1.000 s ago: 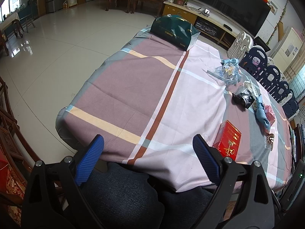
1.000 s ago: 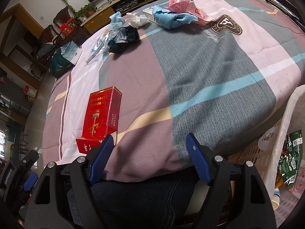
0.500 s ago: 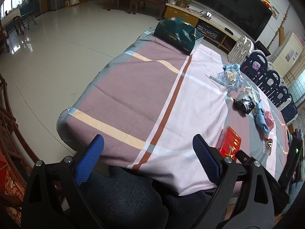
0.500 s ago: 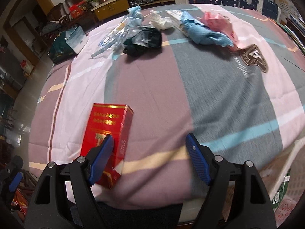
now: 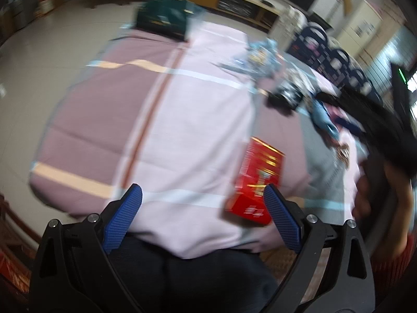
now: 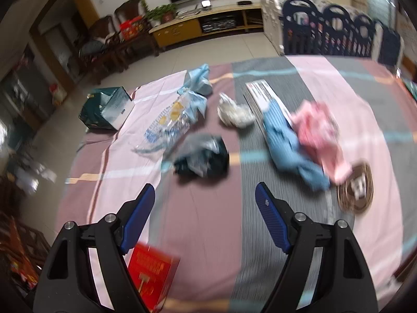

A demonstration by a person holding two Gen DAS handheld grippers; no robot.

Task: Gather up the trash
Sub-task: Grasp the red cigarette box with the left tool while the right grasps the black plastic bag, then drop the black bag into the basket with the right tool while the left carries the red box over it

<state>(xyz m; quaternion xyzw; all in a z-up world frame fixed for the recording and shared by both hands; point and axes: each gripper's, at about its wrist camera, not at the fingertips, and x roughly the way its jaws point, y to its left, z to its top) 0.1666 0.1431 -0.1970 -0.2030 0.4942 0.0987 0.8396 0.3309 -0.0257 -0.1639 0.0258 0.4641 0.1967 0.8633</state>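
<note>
Trash lies on a table under a pink, mauve and grey checked cloth (image 6: 208,221). A dark crumpled bag (image 6: 202,157) lies just ahead of my open, empty right gripper (image 6: 204,199). Beyond it lie a clear blue wrapper (image 6: 173,116), a white crumpled wad (image 6: 234,110), a blue cloth (image 6: 289,143) and a pink crumpled piece (image 6: 319,131). A red box (image 5: 256,180) lies near the table's front edge, by the right finger of my open, empty left gripper (image 5: 203,199). The right gripper's body shows blurred in the left wrist view (image 5: 370,120).
A dark green box (image 6: 105,109) stands at the far left of the table. A round brown emblem (image 6: 355,187) and a flat striped packet (image 6: 260,94) lie on the cloth. A TV cabinet (image 6: 203,26) and blue-and-white chairs (image 6: 336,36) stand beyond the table.
My right gripper has moved forward over the table, past the red box, toward the dark bag. My left gripper has swung right, so the red box is now by its right finger.
</note>
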